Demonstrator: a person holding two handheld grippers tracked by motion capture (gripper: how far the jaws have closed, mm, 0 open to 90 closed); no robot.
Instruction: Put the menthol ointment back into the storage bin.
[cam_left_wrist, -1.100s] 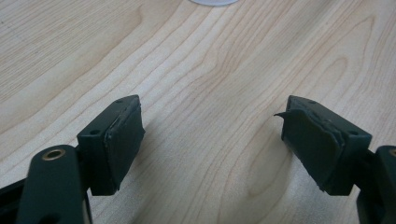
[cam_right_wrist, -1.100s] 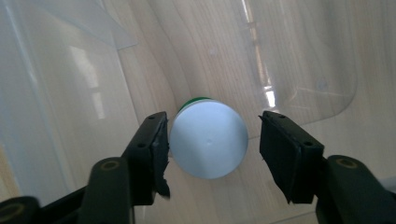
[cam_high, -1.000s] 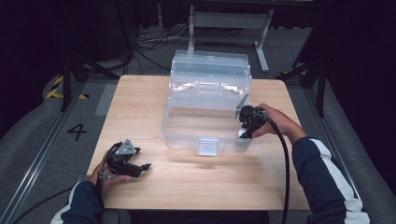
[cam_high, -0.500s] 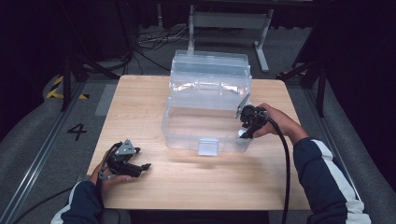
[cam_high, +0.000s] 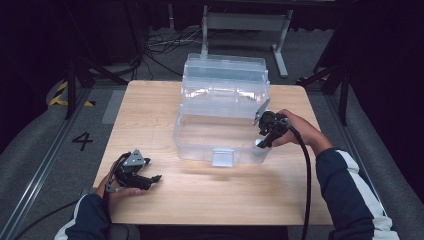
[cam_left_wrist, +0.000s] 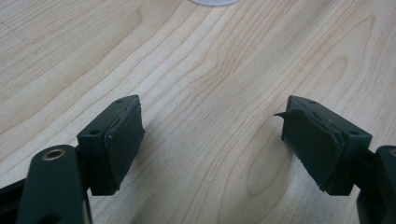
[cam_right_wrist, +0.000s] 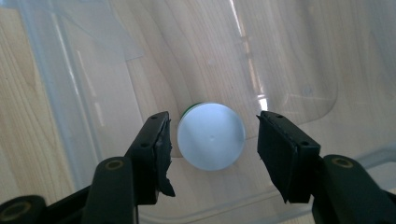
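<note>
bin (cam_high: 200, 137) one, white-capped container (cam_right_wrist: 211, 136) one

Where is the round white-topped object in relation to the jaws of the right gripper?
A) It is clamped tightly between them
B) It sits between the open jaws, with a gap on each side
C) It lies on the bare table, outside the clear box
B: in the right gripper view the white-topped object stands on the floor of the clear box, with the right gripper around it and a gap at each pad.

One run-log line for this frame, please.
right claw: open, straddling white-capped container inside clear bin | left claw: open, over table
</note>
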